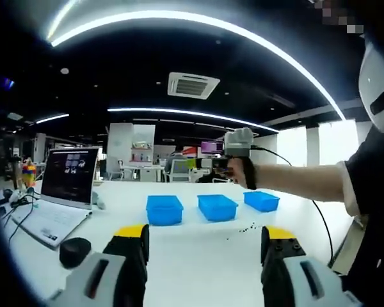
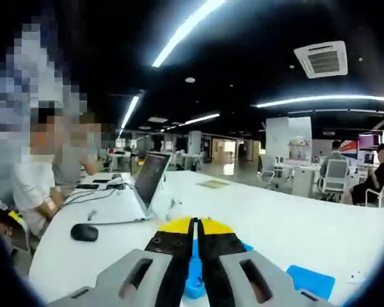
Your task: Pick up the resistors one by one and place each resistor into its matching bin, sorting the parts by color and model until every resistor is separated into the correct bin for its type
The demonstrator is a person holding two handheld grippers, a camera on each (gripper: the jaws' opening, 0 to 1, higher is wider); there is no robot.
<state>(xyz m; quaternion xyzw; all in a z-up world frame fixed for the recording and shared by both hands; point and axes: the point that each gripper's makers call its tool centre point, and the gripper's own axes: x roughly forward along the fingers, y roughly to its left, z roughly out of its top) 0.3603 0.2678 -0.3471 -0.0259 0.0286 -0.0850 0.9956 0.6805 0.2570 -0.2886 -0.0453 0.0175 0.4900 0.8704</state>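
Resistors (image 1: 246,228): small dark specks scattered on the white table (image 1: 192,262), ahead of the left gripper (image 1: 205,240) and nearer its right jaw.
Bins: three blue bins (image 1: 164,210) in a row beyond the resistors (apart from one another).
Left gripper: jaws spread wide, holding nothing.
Right gripper (image 2: 194,231): jaws pressed together, nothing visible between them; blue bins (image 2: 310,281) lie just beneath.
Laptop (image 1: 67,185): open, left of the bins.

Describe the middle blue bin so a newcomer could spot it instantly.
On the long white table, right of the open laptop, three shallow blue plastic bins sit in a row. Take the middle blue bin: a bin flanks it on each side, and small dark scattered resistors lie just right of it.
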